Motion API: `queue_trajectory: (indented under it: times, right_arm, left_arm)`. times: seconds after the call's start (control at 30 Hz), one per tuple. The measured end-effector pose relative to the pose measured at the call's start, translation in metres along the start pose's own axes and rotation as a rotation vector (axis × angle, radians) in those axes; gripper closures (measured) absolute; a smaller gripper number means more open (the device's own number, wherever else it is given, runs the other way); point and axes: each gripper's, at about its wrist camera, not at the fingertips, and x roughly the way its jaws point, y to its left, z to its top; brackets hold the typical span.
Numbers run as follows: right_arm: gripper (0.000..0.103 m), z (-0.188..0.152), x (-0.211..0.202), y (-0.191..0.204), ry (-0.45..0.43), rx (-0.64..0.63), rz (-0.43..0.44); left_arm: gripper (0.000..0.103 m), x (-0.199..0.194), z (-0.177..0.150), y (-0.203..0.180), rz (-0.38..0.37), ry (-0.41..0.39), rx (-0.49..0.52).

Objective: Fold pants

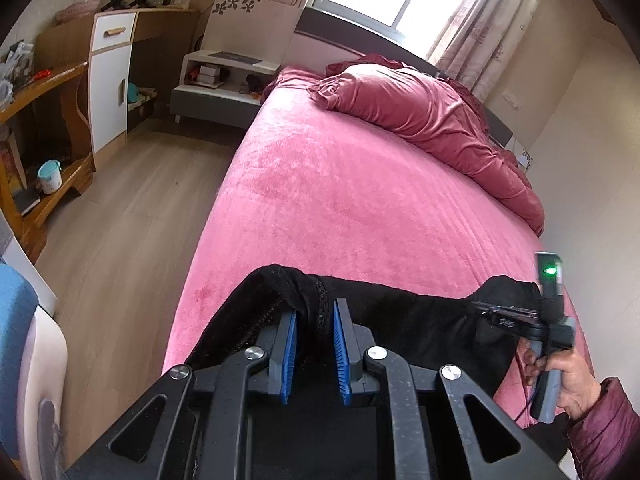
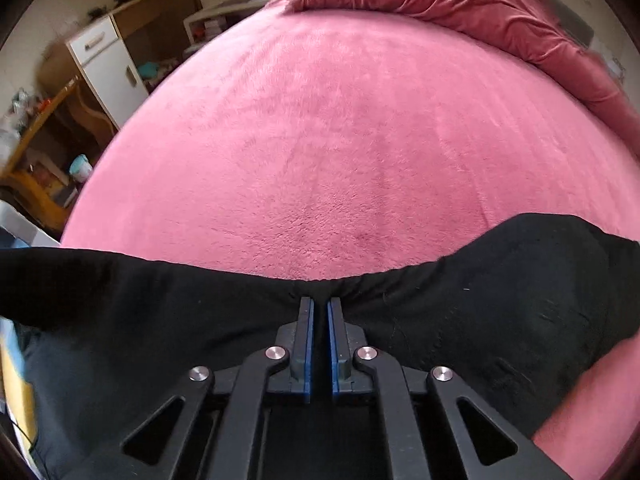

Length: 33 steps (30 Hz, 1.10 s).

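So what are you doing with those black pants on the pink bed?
A person is getting ready to fold the black pants on the pink bed using a hand-held gripper in each hand. The left gripper is pinched on a bunched bit of the fabric edge near the bed's left side. The right gripper is clamped shut on the pants' edge further to the right, and the person's hand holds its handle. The pants are not folded yet.
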Motion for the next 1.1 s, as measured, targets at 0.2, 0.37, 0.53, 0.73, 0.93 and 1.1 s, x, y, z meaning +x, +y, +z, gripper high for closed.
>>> queue_trajectory:
  times: [0.2, 0.37, 0.53, 0.73, 0.93, 1.1]
  right_arm:
    - [0.097, -0.015, -0.066, -0.010, -0.152, 0.033, 0.041]
    - [0.097, -0.055, -0.123, -0.007, -0.271, 0.022, 0.069]
    - [0.097, -0.121, -0.165, 0.000, -0.333, 0.015, 0.096]
    - [0.097, -0.205, -0.166, 0.013, -0.279, -0.005, 0.084]
    - [0.097, -0.259, -0.149, 0.009, -0.199, 0.016, 0.077]
    - [0.102, -0.282, -0.142, 0.010, -0.152, 0.000, 0.056]
  left_arm:
    - [0.086, -0.031, 0.007, -0.003, 0.001, -0.044, 0.005]
    - [0.086, -0.069, -0.004, -0.001, -0.026, -0.084, 0.006]
    - [0.086, -0.103, -0.038, 0.003, -0.045, -0.085, 0.009]
    - [0.086, -0.131, -0.105, 0.007, -0.035, -0.036, 0.023]
    - [0.086, -0.127, -0.170, 0.028, -0.019, 0.066, -0.070]
    - [0.086, -0.115, -0.212, 0.041, -0.008, 0.147, -0.148]
